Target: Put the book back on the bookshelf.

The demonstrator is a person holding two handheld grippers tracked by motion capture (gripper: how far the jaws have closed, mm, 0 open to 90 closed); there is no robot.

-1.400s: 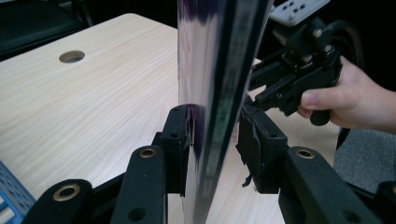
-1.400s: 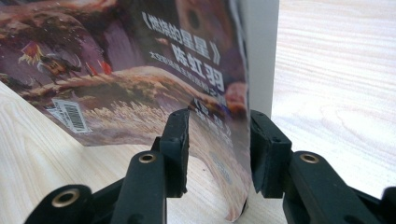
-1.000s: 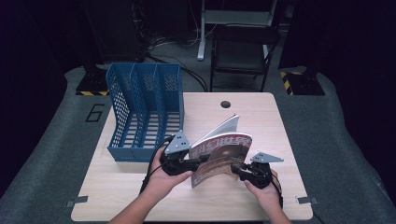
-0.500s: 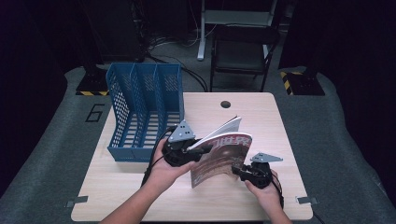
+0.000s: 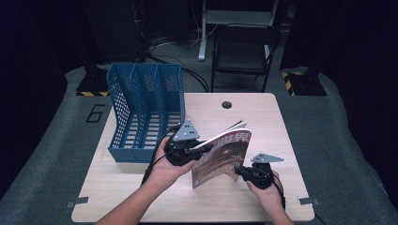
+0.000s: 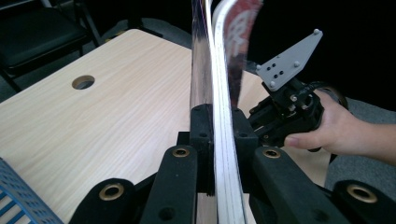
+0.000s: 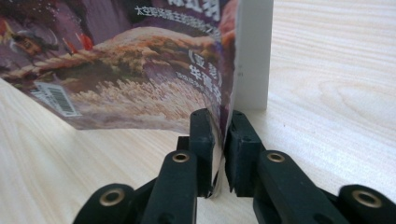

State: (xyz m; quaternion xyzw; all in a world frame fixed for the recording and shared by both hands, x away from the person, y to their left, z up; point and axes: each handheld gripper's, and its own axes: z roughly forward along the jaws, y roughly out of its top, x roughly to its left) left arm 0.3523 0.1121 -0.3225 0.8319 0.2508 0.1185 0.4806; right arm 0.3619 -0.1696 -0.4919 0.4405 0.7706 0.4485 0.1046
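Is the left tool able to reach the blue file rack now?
Probably not yet: the left tool is shut on the magazine, though the blue file rack stands close beside it.

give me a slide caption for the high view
Both grippers, left and right, hold a magazine upright beside a blue file rack.

A glossy magazine [image 5: 224, 157] with a reddish-purple cover stands nearly upright, lifted off the table [image 5: 141, 197], just at 3 o'clock of the blue file rack [image 5: 143, 110].
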